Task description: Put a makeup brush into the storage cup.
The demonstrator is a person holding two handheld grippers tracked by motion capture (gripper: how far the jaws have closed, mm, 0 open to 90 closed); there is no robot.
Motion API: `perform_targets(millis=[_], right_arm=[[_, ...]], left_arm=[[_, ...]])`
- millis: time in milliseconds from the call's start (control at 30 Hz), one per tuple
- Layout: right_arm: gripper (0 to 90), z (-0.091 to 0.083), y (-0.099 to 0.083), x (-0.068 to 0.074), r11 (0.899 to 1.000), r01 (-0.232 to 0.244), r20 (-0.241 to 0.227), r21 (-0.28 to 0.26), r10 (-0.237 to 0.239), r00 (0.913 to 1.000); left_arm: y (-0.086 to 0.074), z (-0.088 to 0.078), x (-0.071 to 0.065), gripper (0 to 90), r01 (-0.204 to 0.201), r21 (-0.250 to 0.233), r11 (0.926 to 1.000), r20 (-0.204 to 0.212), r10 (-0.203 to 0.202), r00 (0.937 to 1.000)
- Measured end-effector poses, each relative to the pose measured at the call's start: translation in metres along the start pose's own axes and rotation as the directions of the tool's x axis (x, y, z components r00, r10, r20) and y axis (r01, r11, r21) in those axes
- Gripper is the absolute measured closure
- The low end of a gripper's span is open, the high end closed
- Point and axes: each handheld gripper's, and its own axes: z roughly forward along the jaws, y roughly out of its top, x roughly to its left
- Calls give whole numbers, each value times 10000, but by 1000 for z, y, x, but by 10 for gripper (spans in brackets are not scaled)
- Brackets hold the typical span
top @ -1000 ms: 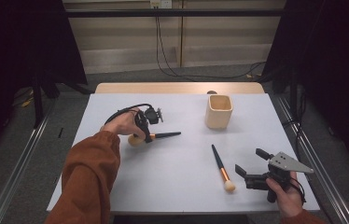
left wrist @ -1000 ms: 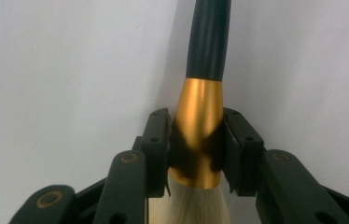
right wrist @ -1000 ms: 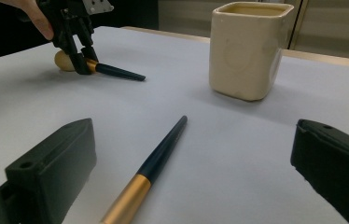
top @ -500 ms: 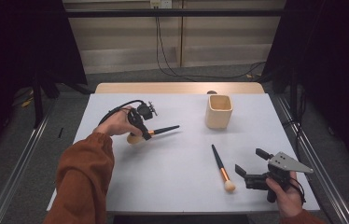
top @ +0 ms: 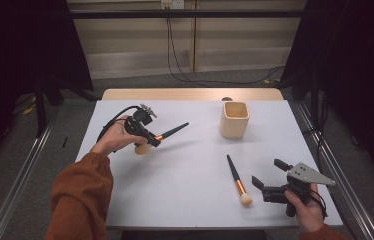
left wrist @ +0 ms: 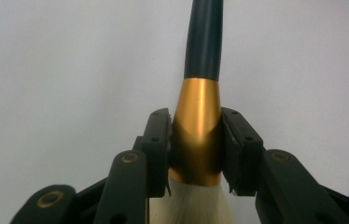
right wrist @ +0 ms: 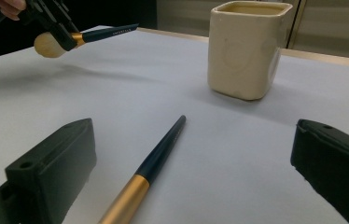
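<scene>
Gripping a makeup brush [top: 162,135] by its gold ferrule, left tool [top: 145,134] clamped, dark handle, cream bristles

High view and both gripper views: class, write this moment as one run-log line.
left gripper: shut on held brush, above table | right gripper: open, by second brush | cup: upright

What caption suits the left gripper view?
Hand-held gripper clamps a makeup brush by its gold ferrule above a white table.
</scene>
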Motion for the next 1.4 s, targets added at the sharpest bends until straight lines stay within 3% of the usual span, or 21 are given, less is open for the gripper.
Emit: perform_targets(millis=[33, 100, 233, 333, 367, 633, 800, 1000, 1167, 1200, 1400], right_arm=[[1, 0, 0, 0, 10000, 4, 2, -5, -4, 10000], [1, 0, 0, 0, 10000, -4, 8, -11, 4, 10000], [1, 0, 0, 0, 10000, 12, 20, 9, -12, 10000], [1, 1, 0, 0, 10000, 26, 15, 9, -26, 10000], [1, 1, 0, 0, 10000, 23, 8, 5, -23, 10000], [1, 0, 0, 0, 10000, 12, 21, 2, -12, 10000], [1, 0, 0, 0, 10000, 15, 23, 0, -15, 10000], [1, 0, 0, 0, 10000, 5, 32, -13, -5, 10000], [1, 0, 0, 0, 10000, -3, 25, -30, 3, 10000], [1, 0, 0, 0, 10000, -3, 25, -30, 3, 10000], [1, 0, 0, 0, 10000, -46, 30, -68, 46, 10000]], left_arm=[[-2, -3, 2, 656, -59, -73, 10000, 107, 60, 9999], [-5, -5, 1, 657, 255, -519, 9983, 63, -252, 9997], [-11, -9, 1, 656, 418, -863, 9954, 265, -396, 9989], [-16, -7, 2, 657, 516, -1130, 9923, 57, -513, 9987], [-18, -7, 1, 657, 736, -1392, 9875, 112, -727, 9973], [-27, -6, -6, 656, 842, -2138, 9733, -175, -900, 9958], [-30, -10, -13, 657, 1045, -2846, 9529, 6, -1088, 9941], [-35, -14, -24, 657, 991, -2998, 9488, 98, -1008, 9949], [-39, -18, -31, 657, 1051, -3410, 9342, 156, -1062, 9942], [-40, -18, -32, 657, 1168, -3610, 9252, 147, -1196, 9927], [-47, -16, -39, 657, 1219, -3756, 9187, 288, -1199, 9924]])
